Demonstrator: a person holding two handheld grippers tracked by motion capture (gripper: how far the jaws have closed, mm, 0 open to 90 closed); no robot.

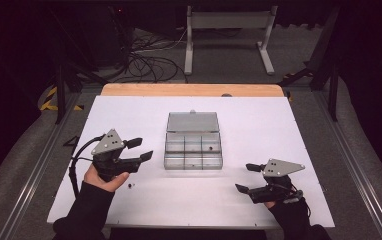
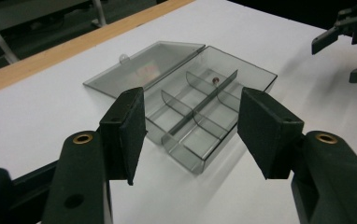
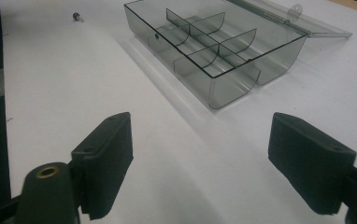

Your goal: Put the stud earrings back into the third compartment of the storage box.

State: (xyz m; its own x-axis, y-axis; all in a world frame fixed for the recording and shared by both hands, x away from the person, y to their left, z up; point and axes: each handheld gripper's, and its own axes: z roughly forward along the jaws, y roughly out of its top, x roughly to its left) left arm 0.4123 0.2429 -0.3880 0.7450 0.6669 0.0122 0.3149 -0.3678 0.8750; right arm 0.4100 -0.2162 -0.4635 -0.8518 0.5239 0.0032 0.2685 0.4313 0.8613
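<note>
Left gripper (image 1: pixel 140 149) and right gripper (image 1: pixel 245 177) hover level, jaws spread and empty, flanking and aimed toward the open compartment box (image 1: pixel 193 148)

- Left gripper (image 1: pixel 140 149): black body, grey three-cornered plate on top, black cable trailing from it.
- Right gripper (image 1: pixel 245 177): same black build, grey plate with dark screw spots.
- Jaws: black, flat rectangular pads, brass-coloured rivets at the bases.
- Person: dark long sleeves (image 1: pixel 86 210) on both forearms.
</note>
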